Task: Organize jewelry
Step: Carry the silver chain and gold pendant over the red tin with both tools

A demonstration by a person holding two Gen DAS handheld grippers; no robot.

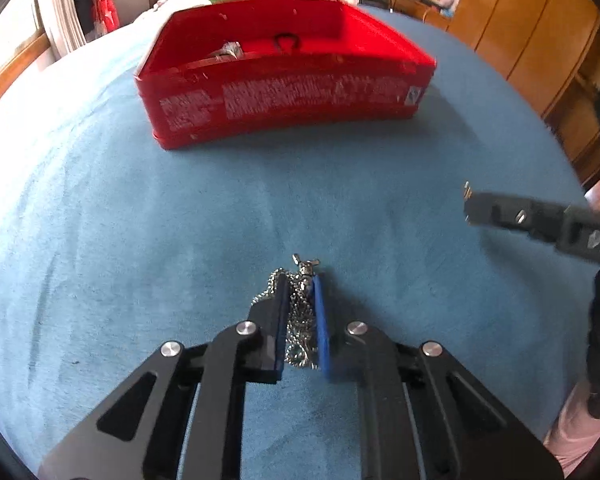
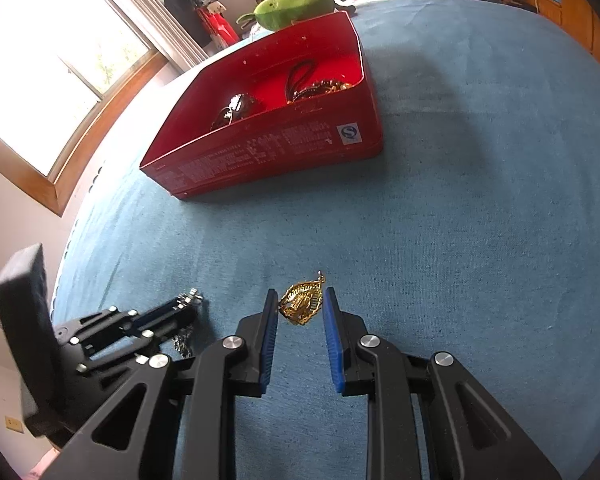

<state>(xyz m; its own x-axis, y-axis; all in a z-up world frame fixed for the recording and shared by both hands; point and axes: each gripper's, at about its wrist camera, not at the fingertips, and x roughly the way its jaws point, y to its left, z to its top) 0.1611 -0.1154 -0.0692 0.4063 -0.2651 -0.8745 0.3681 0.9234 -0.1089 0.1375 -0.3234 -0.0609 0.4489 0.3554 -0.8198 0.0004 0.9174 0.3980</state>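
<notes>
From the left wrist, the left tongs (image 1: 302, 312) are pressed in on a silver chain necklace (image 1: 300, 320), its pendant poking out past the tips at 12 o'clock; much of the chain bunches loosely between the pads, so a loop could slip free or snag on the cloth when lifted. From the right wrist, the right tongs (image 2: 300, 312) pinch a gold filigree pendant (image 2: 302, 303) only near the tips; so shallow a hold could let it twist and drop on the way over. The red tin (image 2: 284, 120) sits well apart at 12 o'clock, already holding dark beads and a gold-toned bracelet, and its raised wall could catch a dangling chain if the carry is low. The surface is a bed with a blue cover (image 2: 480, 220), soft enough to swallow small pieces. A green plush toy (image 2: 296, 4) lies behind the tin, a bright window at 10 o'clock, wooden wardrobes at 2 o'clock.
</notes>
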